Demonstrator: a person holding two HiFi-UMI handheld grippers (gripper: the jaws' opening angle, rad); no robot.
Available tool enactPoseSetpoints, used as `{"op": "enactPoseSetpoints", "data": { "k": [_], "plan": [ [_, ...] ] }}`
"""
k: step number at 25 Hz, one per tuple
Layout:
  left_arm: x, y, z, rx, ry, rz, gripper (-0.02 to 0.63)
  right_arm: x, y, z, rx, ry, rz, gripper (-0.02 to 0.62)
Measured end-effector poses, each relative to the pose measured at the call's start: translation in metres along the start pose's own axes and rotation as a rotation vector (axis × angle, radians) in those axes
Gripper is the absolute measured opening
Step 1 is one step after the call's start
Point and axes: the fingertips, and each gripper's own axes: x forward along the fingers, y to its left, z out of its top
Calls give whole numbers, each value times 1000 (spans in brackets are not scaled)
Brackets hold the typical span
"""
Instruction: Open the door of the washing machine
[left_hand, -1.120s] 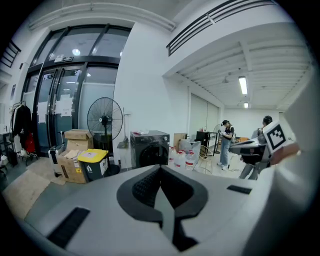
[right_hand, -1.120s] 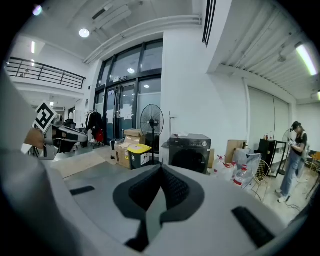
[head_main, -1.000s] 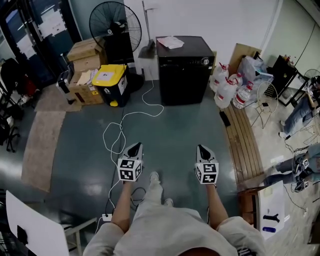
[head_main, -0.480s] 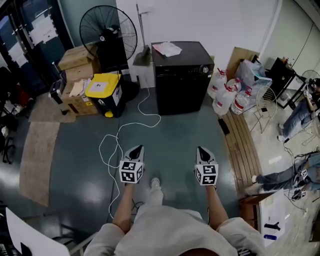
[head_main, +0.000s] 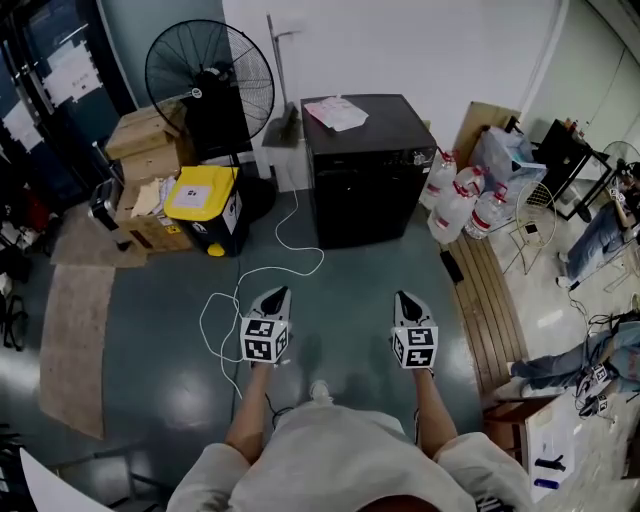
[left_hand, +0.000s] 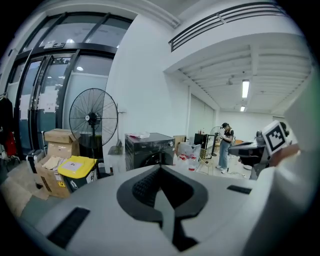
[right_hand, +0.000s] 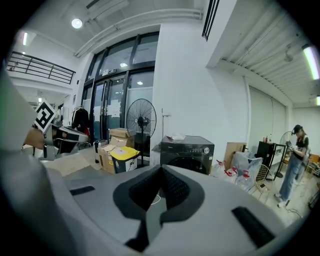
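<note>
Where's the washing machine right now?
Head view, upper centre: washing machine against the white wall, standing fan to its left, water jugs to its right.

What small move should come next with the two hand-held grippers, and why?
Probably a step forward toward the washing machine. Its door looks closed, and a stretch of floor lies between it and the left hand-held gripper and the right hand-held gripper. Both are shut and empty, and seem too far away to reach the door.
</note>
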Motion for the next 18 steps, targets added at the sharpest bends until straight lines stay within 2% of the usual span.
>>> {"op": "enactPoseSetpoints", "data": {
  "k": [10, 18],
  "plan": [
    [54, 63, 23, 0, -9, -18, 8, 77, 16, 25, -7, 2, -5, -2],
    [89, 74, 25, 15, 15, -60, 8, 101, 9, 15, -1, 49, -27, -2]
  ]
}}
